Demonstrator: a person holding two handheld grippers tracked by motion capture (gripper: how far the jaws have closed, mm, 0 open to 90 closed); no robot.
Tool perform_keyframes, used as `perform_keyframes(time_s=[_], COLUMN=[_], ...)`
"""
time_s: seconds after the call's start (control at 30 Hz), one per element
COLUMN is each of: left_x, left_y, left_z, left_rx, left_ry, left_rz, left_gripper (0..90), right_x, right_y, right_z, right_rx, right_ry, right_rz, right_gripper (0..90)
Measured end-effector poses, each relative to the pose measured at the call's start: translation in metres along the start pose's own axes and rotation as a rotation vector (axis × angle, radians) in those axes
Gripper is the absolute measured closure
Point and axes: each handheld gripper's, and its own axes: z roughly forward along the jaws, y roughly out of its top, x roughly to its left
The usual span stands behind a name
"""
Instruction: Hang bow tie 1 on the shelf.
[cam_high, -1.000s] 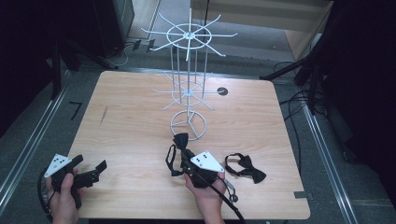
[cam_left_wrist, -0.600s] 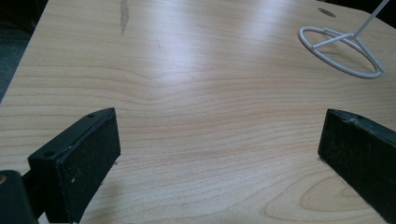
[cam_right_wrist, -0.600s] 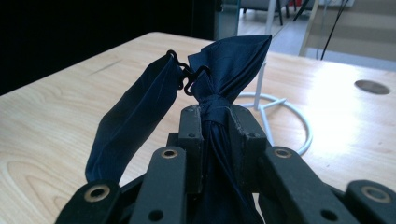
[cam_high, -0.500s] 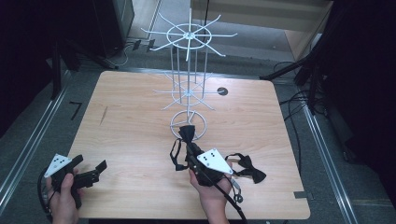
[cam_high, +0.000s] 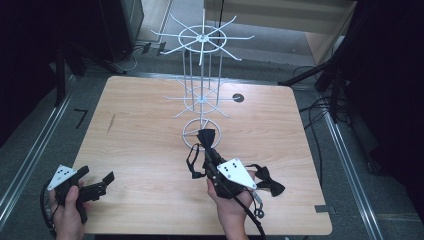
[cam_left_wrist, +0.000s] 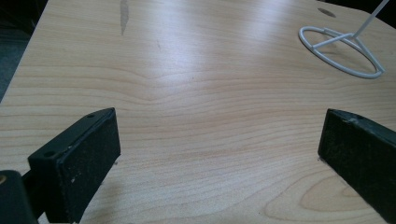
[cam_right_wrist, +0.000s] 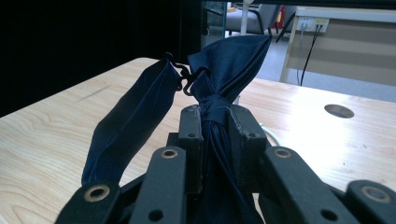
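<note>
Centrally, the wooden table (cam_high: 150, 150) bears a white wire rack (cam_high: 202, 95) (round base toward the near side). Right gripper (cam_high: 209, 150), held above the tabletop just before that base, clamps a dark bow tie (cam_right_wrist: 219, 60) at its knot. Left gripper (cam_high: 97, 181), jaws spread, holds nothing. A second bow tie (cam_high: 267, 180) lies beside the right hand (cam_high: 230, 210).

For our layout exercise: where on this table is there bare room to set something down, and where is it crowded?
Bare wood runs along the left half of the table, from the far edge to the open left tongs. The far right corner, past the cable hole, is free too. Crowded: the middle, around the white wire rack, the right tongs gripping a bow tie, and a second bow tie.
</note>
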Motion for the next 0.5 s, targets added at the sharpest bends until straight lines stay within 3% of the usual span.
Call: perform_keyframes(time_s=[0.5], left_x=[0.000], left_y=[0.000], left_z=[0.000], left_rx=[-0.001], left_ry=[0.001], left_rz=[0.001], left_gripper=[0.0], right_x=[-0.001], right_y=[0.011], right_z=[-0.007], right_rx=[-0.042], right_ry=[-0.012], right_rz=[0.004], right_gripper=[77.7])
